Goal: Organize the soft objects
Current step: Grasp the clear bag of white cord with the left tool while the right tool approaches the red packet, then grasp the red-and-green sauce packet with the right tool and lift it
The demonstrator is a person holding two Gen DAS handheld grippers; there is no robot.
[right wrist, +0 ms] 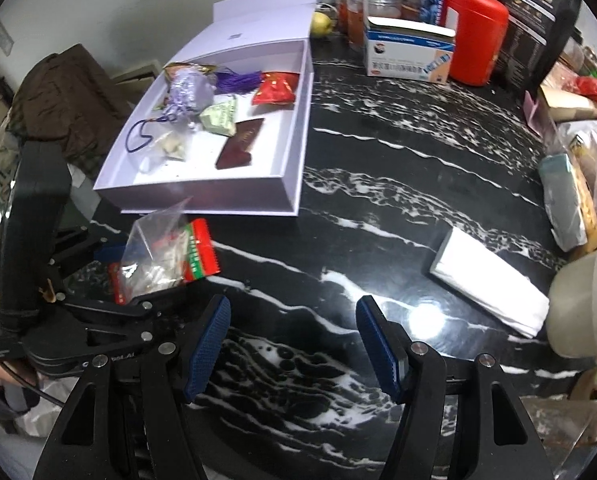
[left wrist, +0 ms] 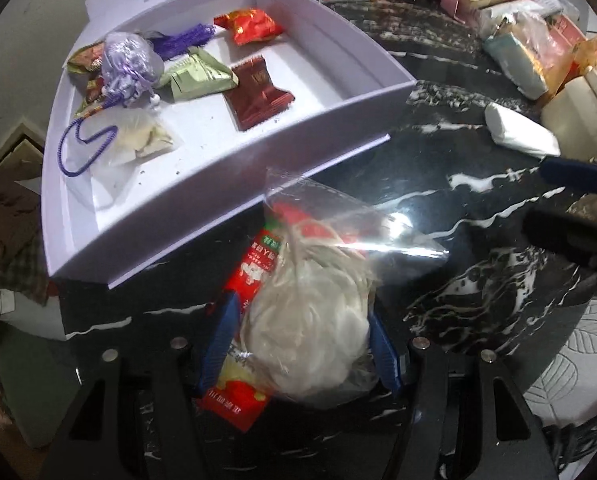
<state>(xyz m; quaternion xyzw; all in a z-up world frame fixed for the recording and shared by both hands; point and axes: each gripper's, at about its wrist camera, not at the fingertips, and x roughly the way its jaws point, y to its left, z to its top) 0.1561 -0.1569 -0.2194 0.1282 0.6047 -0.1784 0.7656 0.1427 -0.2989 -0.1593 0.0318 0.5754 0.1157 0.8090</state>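
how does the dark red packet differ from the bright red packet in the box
The dark red packet is maroon, long and flat, lying near the front wall of the box. The bright red packet is orange-red with gold print, shorter and puffier, and crinkled, lying toward the back. The dark one touches the green packet; the bright one lies apart from it. Both are sealed foil snack wrappers resting loose on the box floor.

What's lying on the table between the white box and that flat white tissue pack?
Nothing: in the right wrist view only bare black marble table separates the white box from the white tissue pack.
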